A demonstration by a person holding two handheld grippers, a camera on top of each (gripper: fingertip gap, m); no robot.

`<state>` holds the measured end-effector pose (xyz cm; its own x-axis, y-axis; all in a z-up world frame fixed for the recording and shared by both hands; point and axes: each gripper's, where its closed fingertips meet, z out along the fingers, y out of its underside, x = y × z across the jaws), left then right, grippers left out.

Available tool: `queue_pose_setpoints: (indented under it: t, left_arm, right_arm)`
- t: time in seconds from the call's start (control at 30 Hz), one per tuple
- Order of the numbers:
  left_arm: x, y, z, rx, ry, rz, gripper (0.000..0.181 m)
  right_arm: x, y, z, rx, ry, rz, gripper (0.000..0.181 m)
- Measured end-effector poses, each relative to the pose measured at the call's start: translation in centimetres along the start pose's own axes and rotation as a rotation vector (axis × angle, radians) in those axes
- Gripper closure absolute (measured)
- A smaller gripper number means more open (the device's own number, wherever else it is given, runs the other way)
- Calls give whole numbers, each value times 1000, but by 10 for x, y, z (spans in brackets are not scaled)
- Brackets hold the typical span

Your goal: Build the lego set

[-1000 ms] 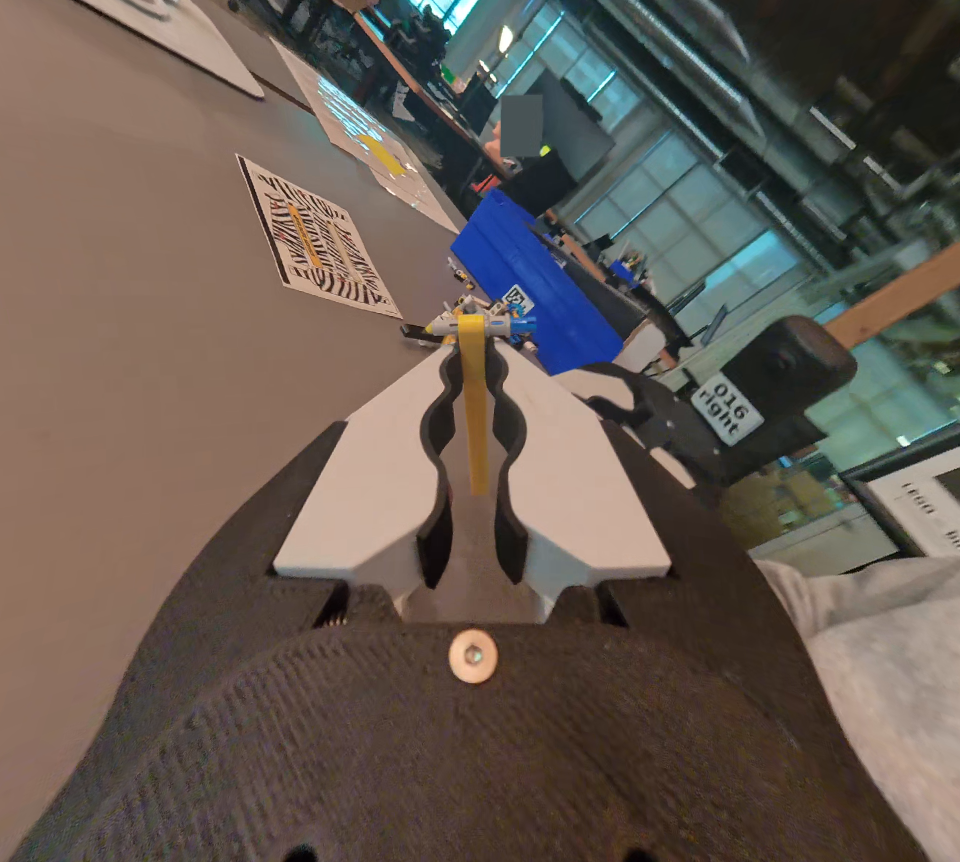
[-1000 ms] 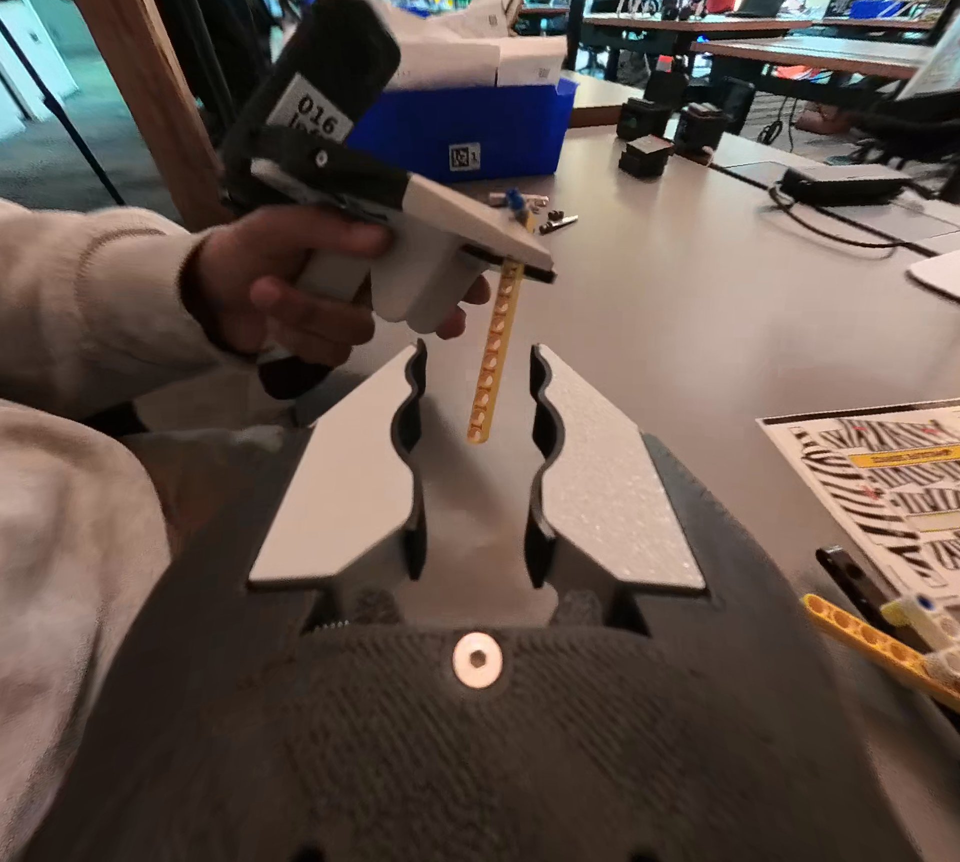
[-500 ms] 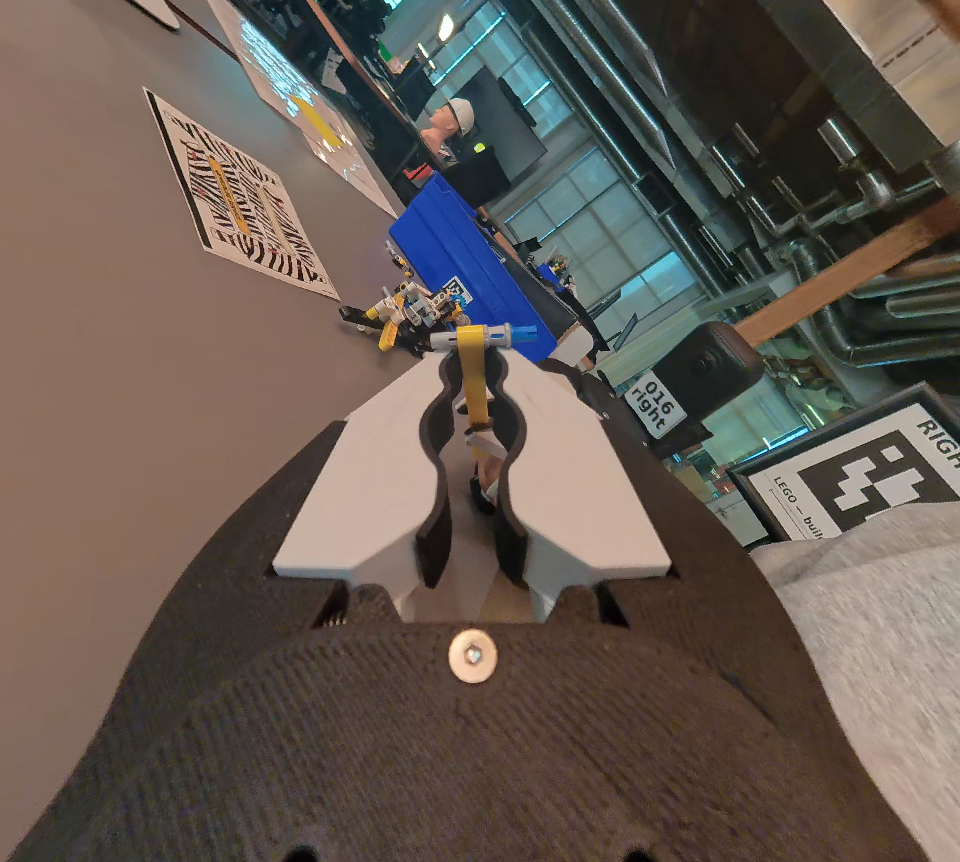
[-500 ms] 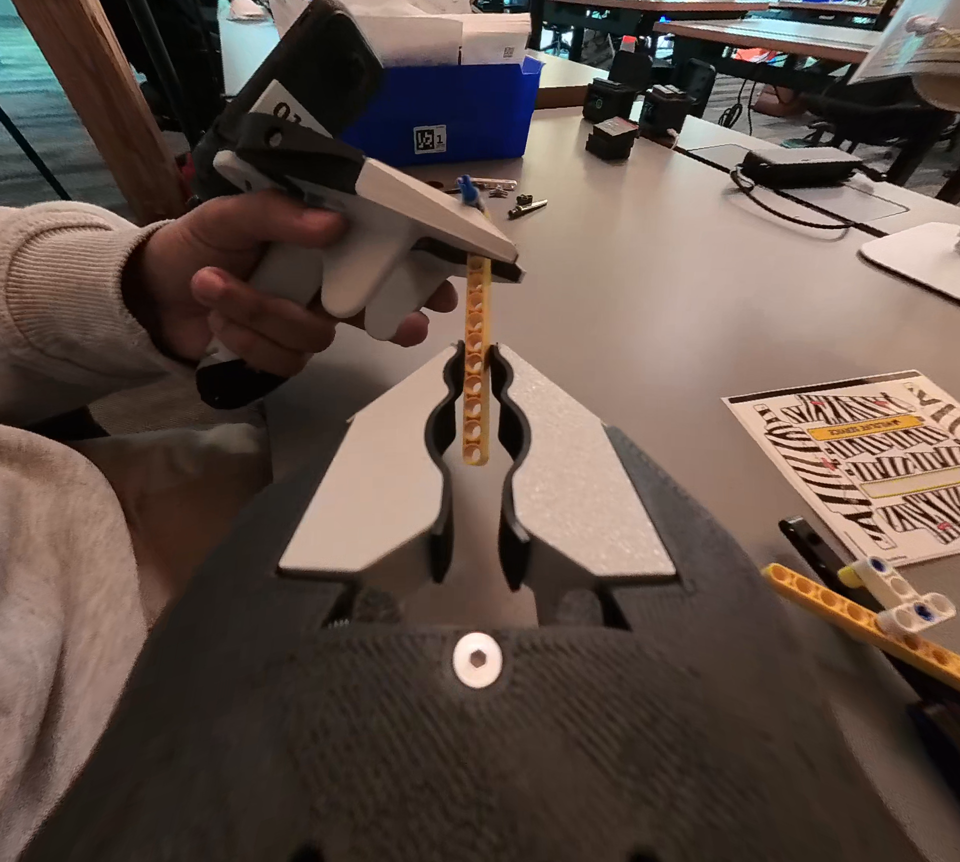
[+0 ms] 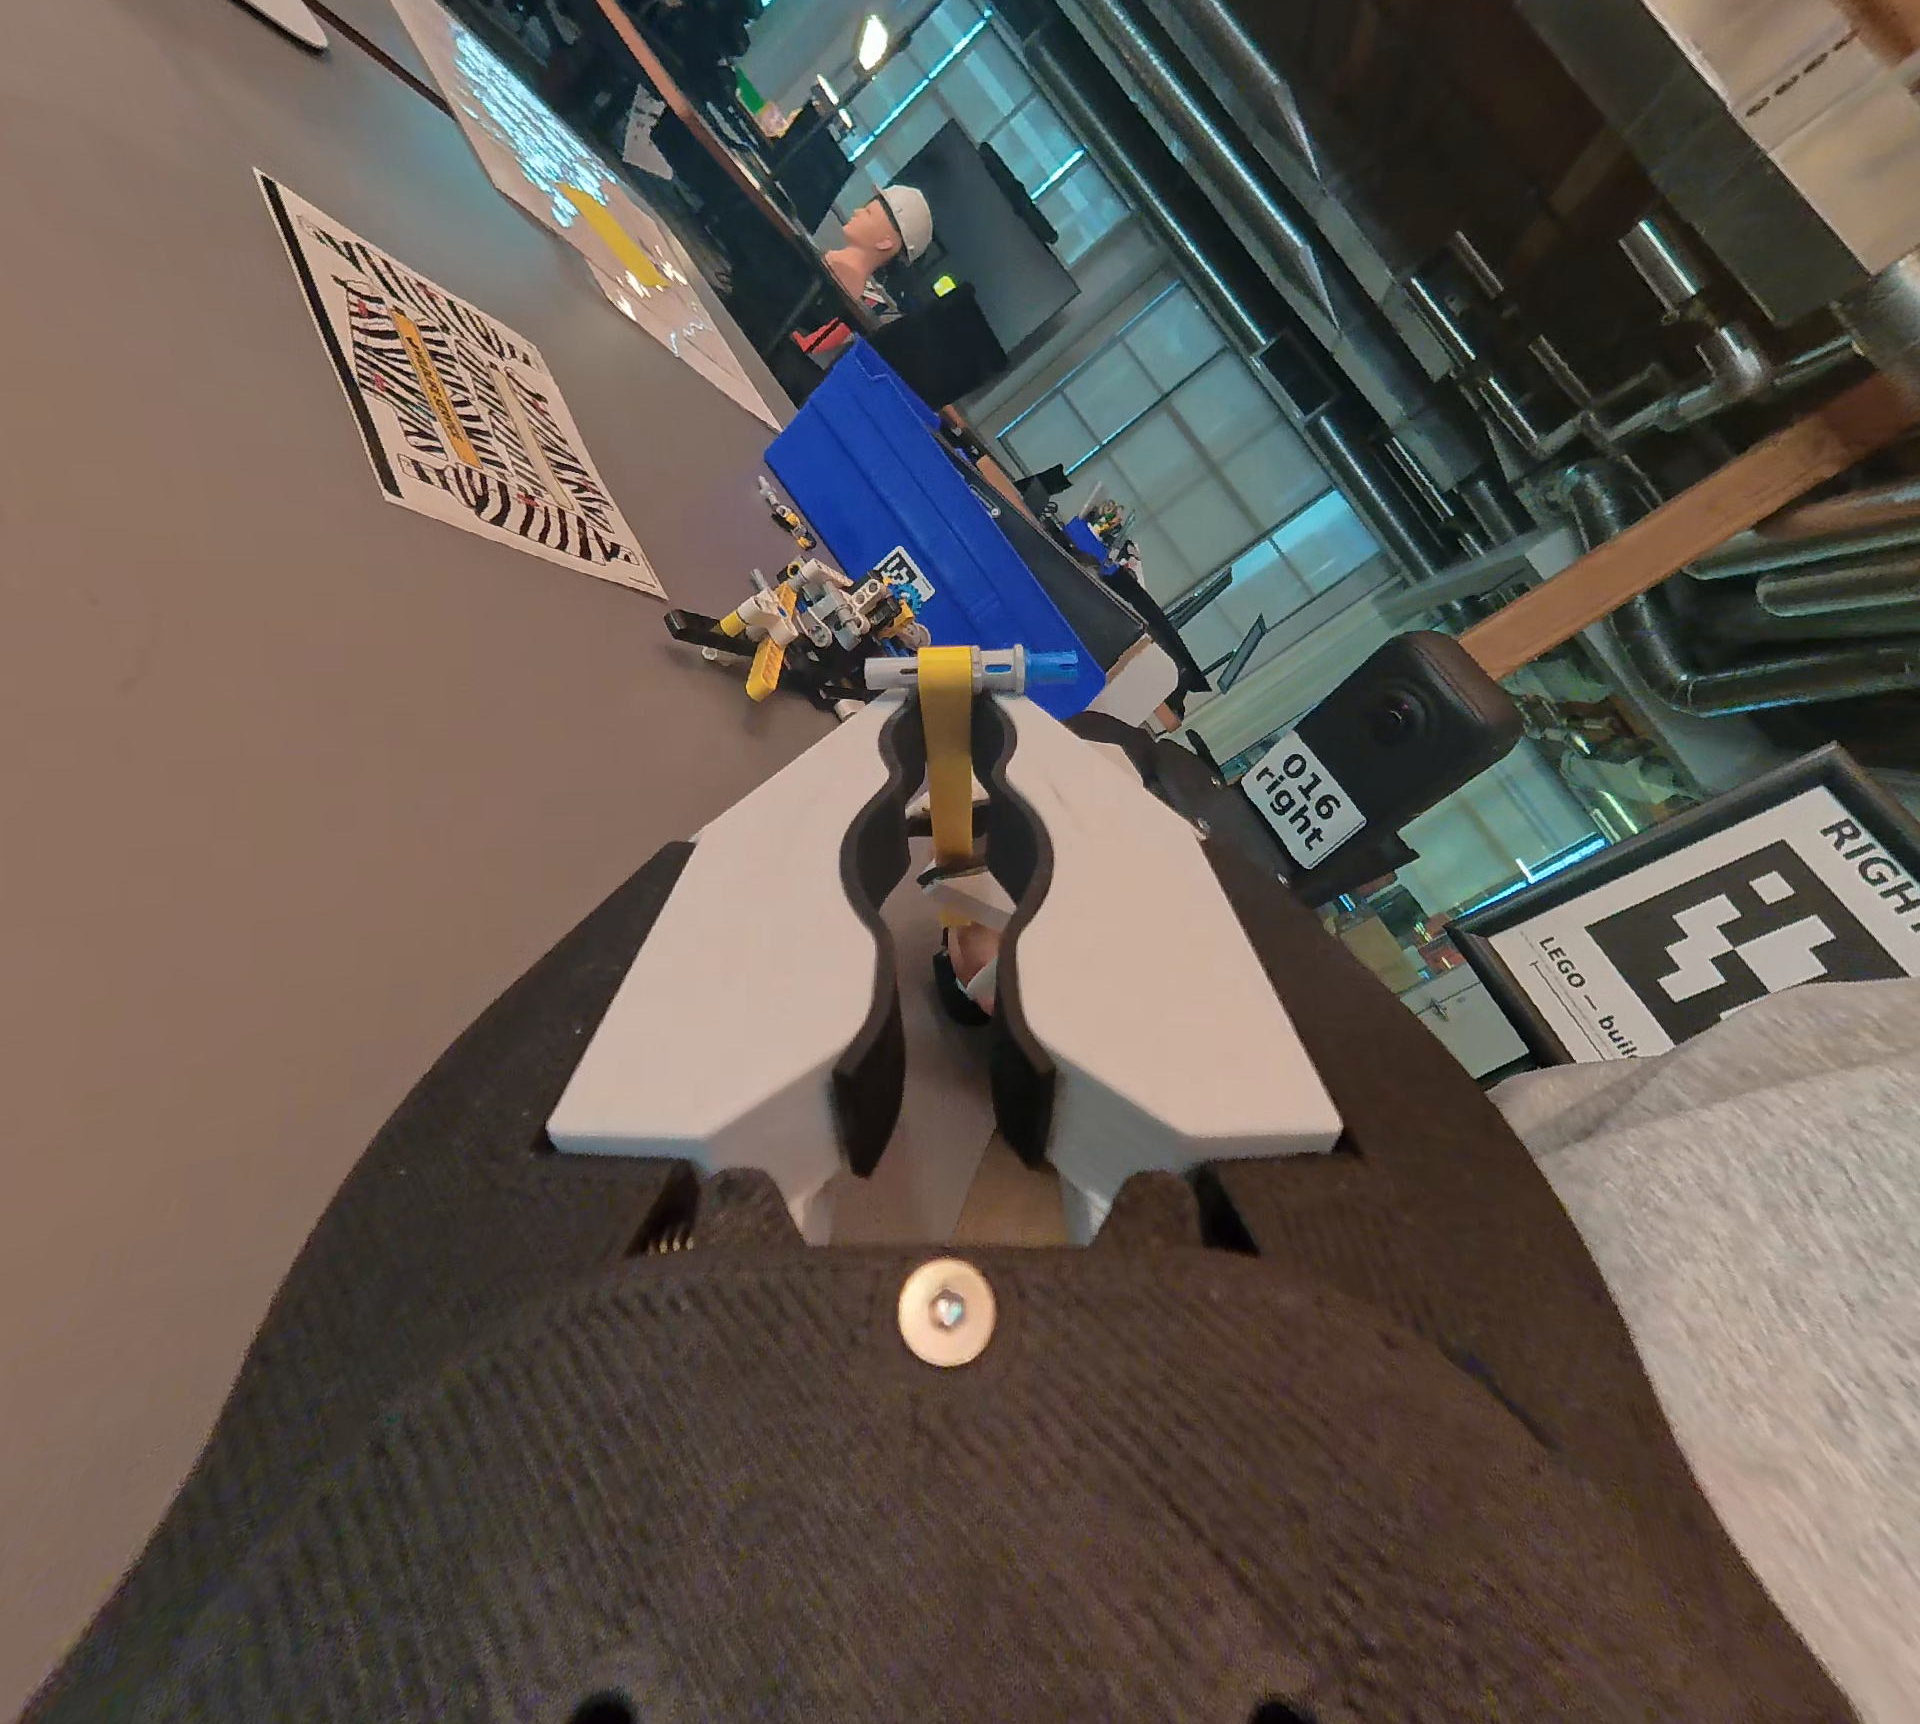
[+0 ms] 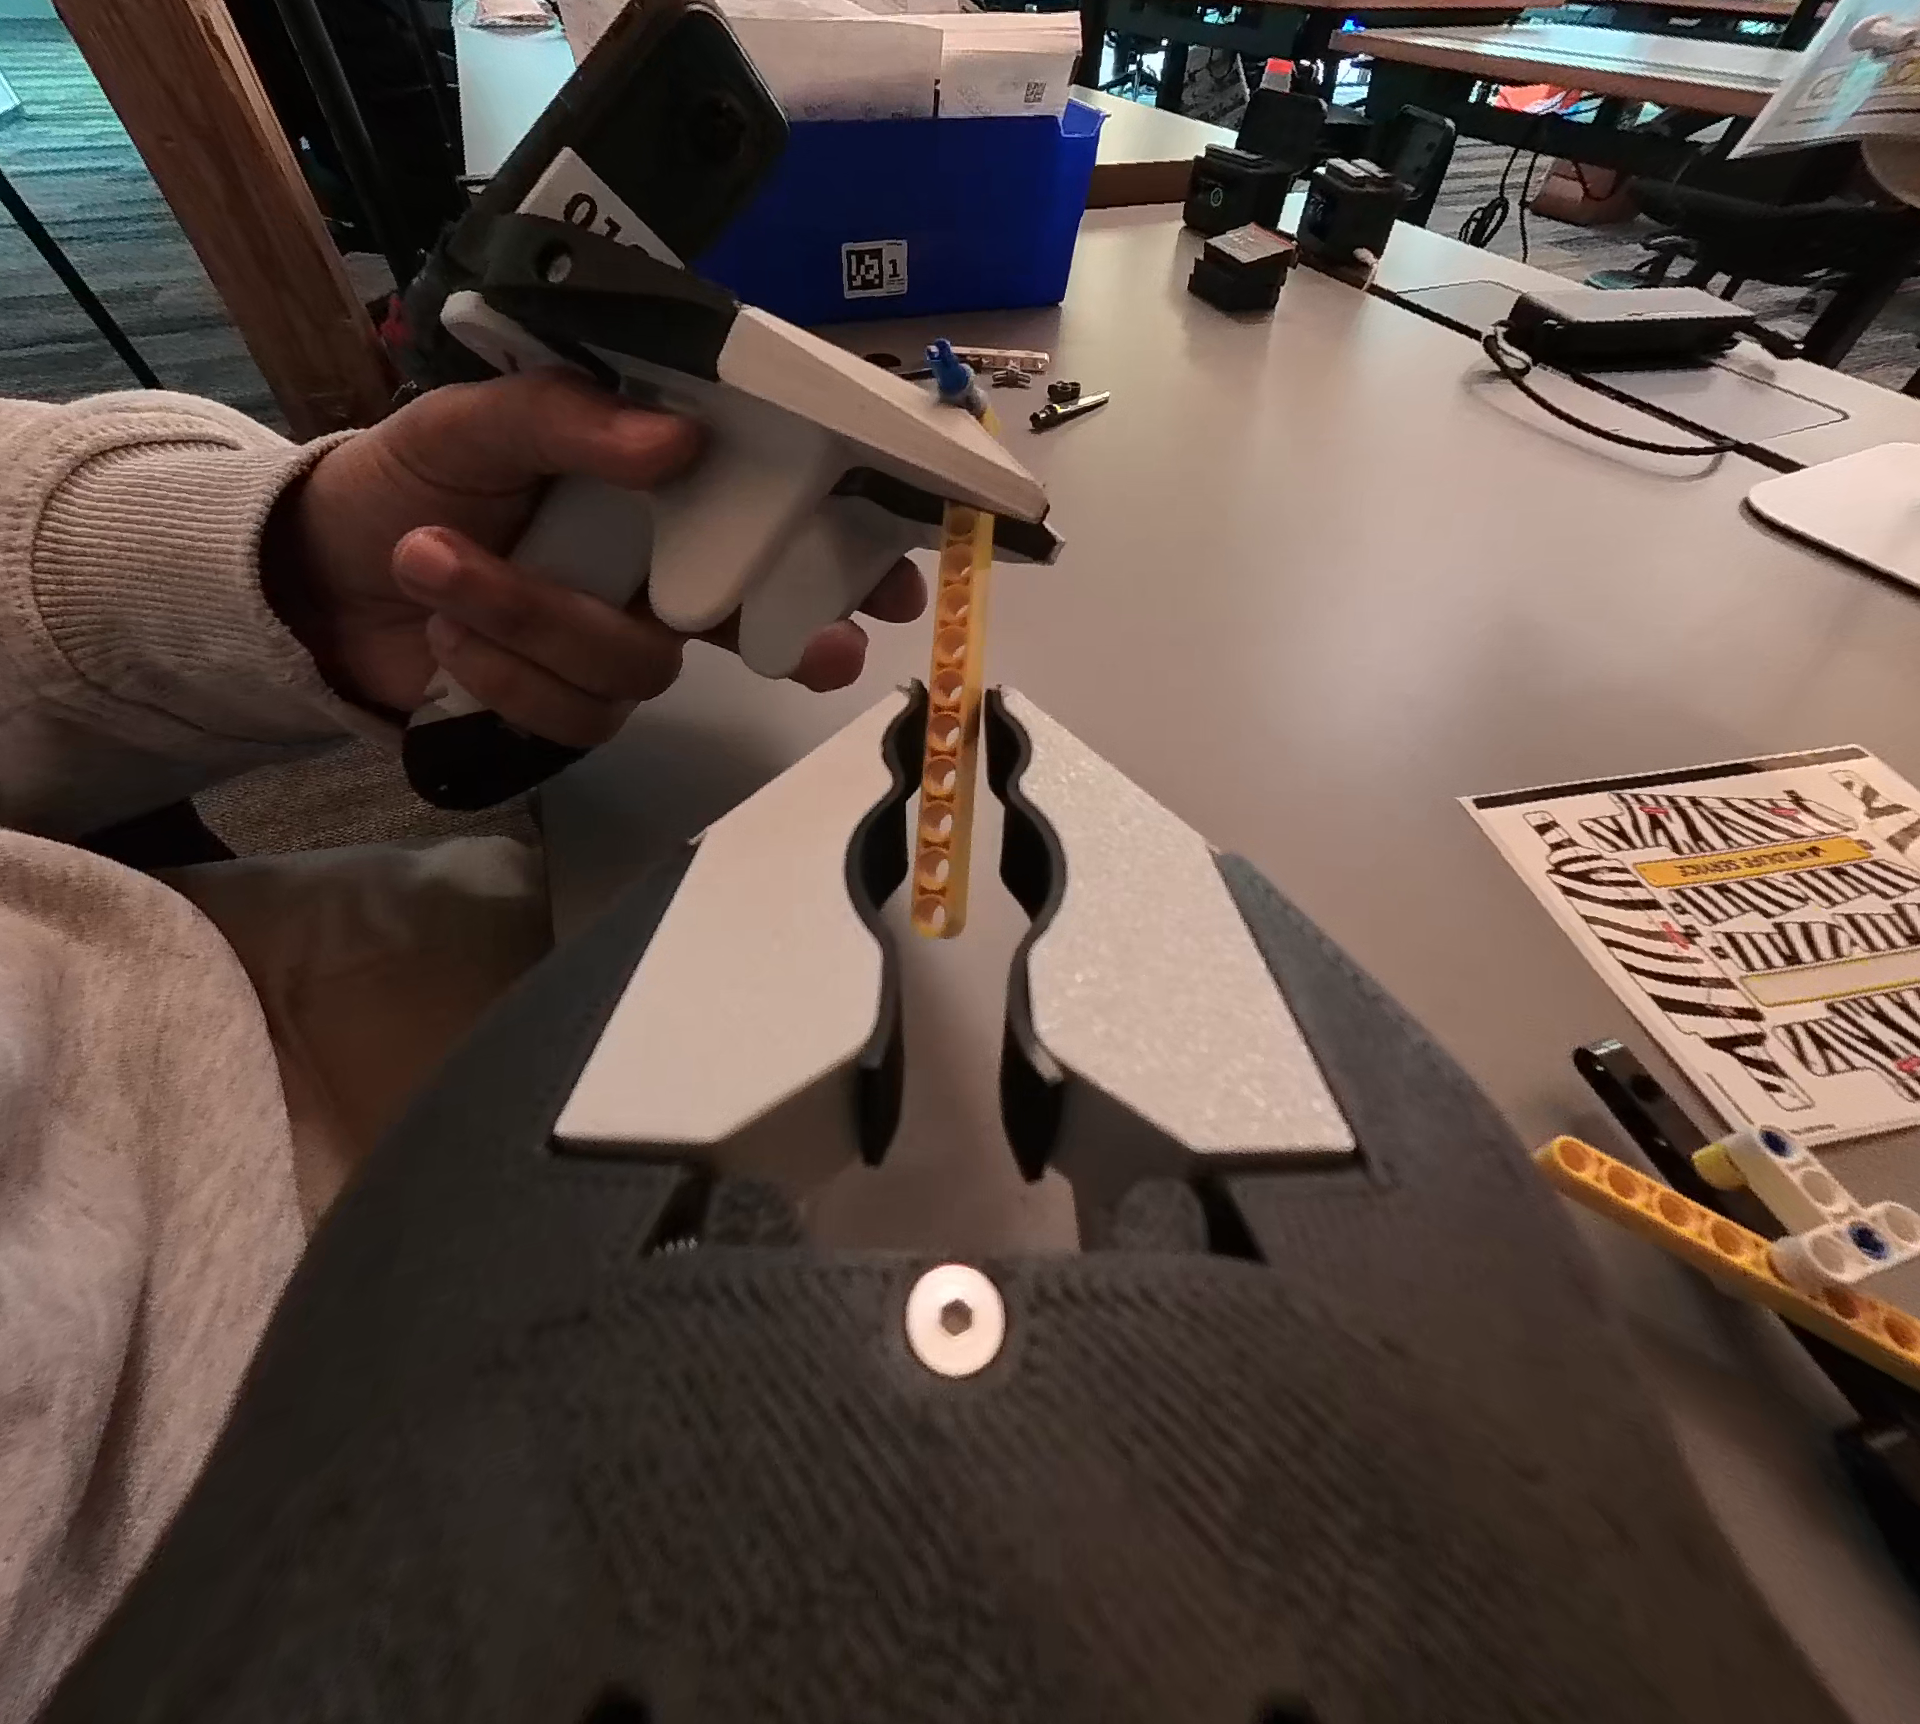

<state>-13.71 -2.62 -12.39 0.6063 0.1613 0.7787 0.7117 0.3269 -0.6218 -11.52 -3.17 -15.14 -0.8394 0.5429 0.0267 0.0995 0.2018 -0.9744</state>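
My left gripper (image 5: 948, 718) is shut on the upper part of a long yellow holed beam (image 5: 948, 770), held off the table. A grey and blue pin (image 5: 977, 666) crosses the beam's top end. In the right wrist view the left gripper (image 6: 1029, 521) holds the yellow beam (image 6: 945, 791) hanging down. My right gripper (image 6: 954, 700) is shut on the beam's lower part, with its end between the fingers. A partly built model (image 5: 810, 625) lies on the grey table; it also shows in the right wrist view (image 6: 1714, 1248) as a yellow beam with white connectors.
A zebra-striped sticker sheet (image 6: 1745, 926) lies right of my right gripper. A blue bin (image 6: 914, 209) with papers stands at the back. Loose small parts (image 6: 1060, 407) lie in front of it. Black devices (image 6: 1247, 261) and a power brick (image 6: 1631, 324) sit farther back. Both grippers' tips are close together, under 4 cm apart.
The right gripper was open under the hanging beam one second ago; it has moved up and shut on the beam's lower part. The left gripper has tilted, still holding the beam.
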Motion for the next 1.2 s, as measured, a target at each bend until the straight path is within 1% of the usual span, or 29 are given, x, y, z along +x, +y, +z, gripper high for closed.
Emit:
queue_pose_setpoints:
  t: [0.03, 0.53, 0.83, 0.93, 1.0, 1.1, 1.2]
  left_arm:
    - [0, 0, 0, 0, 0, 0, 176]
    - [1, 0, 0, -5, 7, 11, 176]
    - [5, 1, 0, -8, 8, 61, 176]
    - [8, 2, 1, -9, -4, 127, 176]
    - [9, 2, 1, -9, -27, 200, 176]
    - [11, 3, 1, -7, -82, 358, 176]
    - [14, 0, -1, 24, -162, 561, 176]
  right_arm:
    - [0, 0, 0, -1, -1, 0, 173]
    - [-1, 2, 2, -17, -3, -5, 173]
    - [0, 3, 2, -18, 0, -6, 173]
    - [0, 3, 2, -20, 1, -3, 171]
    - [0, 3, 2, -18, 1, 0, 169]
    - [-1, 0, 0, 1, -15, 8, 165]
    - [1, -7, -6, 58, -46, 51, 162]
